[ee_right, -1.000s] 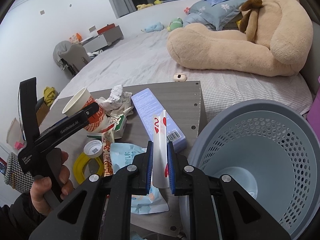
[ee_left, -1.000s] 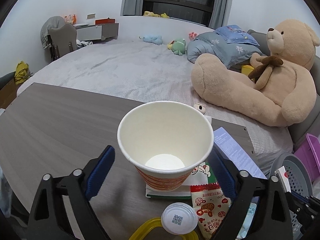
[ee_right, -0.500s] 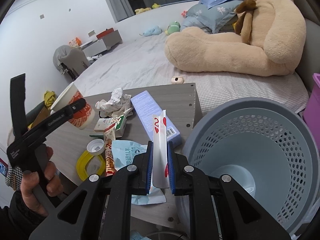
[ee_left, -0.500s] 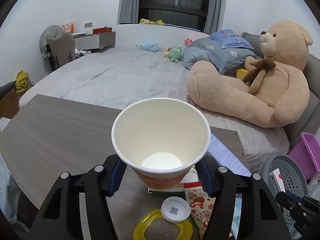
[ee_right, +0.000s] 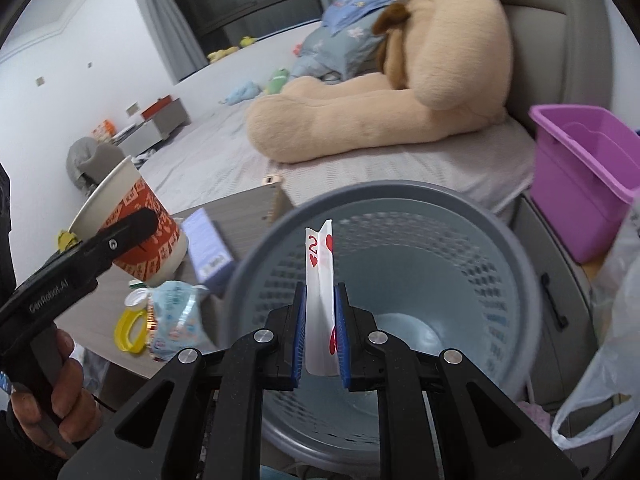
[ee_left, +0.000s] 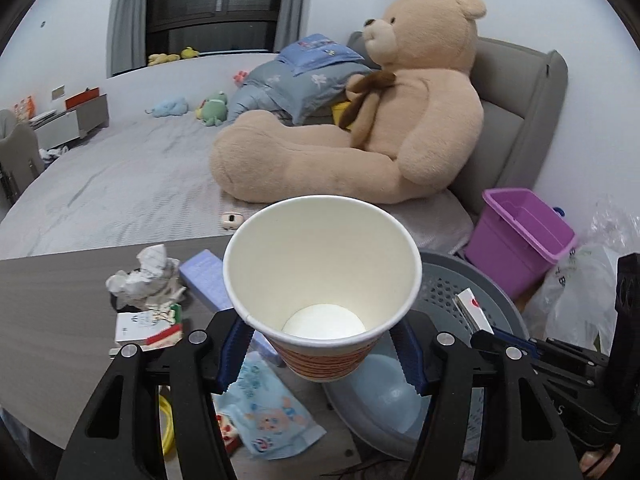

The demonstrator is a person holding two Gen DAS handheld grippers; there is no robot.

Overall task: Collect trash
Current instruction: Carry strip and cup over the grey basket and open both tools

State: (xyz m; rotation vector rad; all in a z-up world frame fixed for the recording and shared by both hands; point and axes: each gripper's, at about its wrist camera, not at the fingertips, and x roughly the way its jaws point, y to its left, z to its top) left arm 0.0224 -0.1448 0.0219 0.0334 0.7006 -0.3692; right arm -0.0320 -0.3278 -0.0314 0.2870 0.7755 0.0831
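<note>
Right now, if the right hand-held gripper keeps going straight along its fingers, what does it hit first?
Probably the inside of the grey basket: the right hand-held gripper, shut on the playing card, points down into its open mouth. Nothing shows between; depth is uncertain.

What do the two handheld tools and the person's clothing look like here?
Both the left tool and right tool are black angular frames with silver screws and blue ridged pads. The left's side reads "GenRobot.AI" in white. The hand emerges from a dark sleeve.

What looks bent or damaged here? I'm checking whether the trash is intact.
The playing card clamped in the right gripper is folded lengthwise, a two of hearts. Crumpled paper lies on the table. The paper cup looks undamaged.
</note>
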